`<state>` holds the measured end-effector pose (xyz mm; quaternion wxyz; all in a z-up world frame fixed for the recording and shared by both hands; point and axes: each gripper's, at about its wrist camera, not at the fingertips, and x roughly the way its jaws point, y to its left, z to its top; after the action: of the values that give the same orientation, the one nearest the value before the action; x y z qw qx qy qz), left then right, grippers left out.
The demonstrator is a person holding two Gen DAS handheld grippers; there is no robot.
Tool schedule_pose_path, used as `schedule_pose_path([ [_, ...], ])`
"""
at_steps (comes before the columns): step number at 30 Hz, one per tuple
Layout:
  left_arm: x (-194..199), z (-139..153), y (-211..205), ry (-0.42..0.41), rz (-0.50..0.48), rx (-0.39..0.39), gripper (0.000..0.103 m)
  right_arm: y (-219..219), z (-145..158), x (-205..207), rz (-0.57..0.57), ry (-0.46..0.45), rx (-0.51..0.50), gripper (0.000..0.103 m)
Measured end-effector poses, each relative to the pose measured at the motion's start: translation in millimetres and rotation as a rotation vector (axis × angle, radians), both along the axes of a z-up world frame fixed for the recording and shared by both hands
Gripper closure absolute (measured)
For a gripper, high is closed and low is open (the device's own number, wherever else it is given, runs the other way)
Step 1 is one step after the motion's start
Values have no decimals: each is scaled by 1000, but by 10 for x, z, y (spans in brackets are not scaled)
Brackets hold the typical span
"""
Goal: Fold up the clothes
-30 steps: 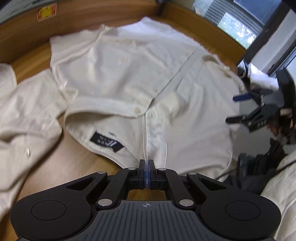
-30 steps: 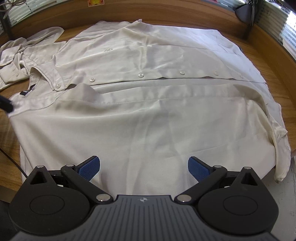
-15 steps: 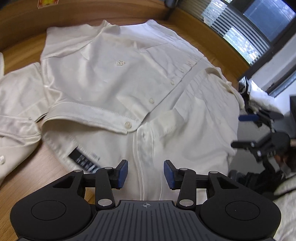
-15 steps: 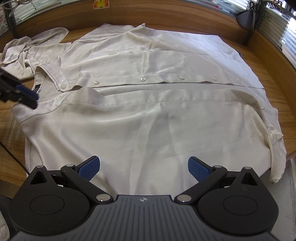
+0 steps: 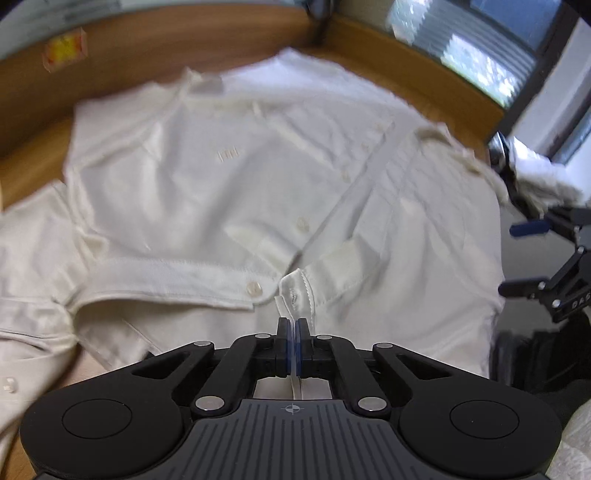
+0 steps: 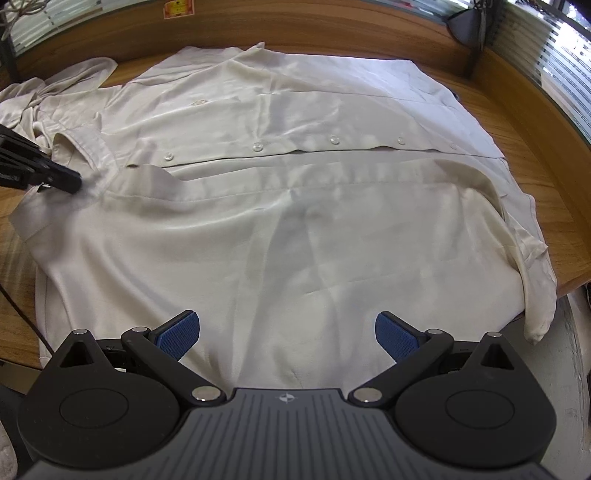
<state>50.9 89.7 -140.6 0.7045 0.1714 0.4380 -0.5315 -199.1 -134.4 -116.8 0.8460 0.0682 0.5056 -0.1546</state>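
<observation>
Left wrist view, left hand-held gripper pinching shirt collar edge, right wrist view, right hand-held gripper spread.

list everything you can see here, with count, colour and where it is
shirt: 1, off-white, spread flat over most of the table, buttons in a row along the placket
second garment: 1, off-white, bunched at the far left of the table past the shirt's collar
table: 1, brown wood with a raised back edge, under the shirt
sticker: 1, red and yellow, on the raised back edge
left tongs: 1, black with blue pads, at the collar, shut on the shirt's front edge
right tongs: 1, black with blue pads, open above the shirt's near side, holding nothing
</observation>
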Motion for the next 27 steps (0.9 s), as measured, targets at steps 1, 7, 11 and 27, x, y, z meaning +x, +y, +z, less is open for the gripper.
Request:
schedule_pose_path([
  [1, 5, 39, 38, -13, 25, -7, 99, -20, 2, -4, -5, -3, -3, 1],
  [7, 14, 42, 79, -76, 123, 26, 99, -278, 70, -66, -41, -29, -43, 1],
  [11, 8, 1, 63, -74, 173, 33, 99, -591, 151, -169, -61, -42, -99, 1],
  [27, -203, 62, -79, -63, 540, 92, 98, -2584, 79, -301, 8, 43, -151, 38],
])
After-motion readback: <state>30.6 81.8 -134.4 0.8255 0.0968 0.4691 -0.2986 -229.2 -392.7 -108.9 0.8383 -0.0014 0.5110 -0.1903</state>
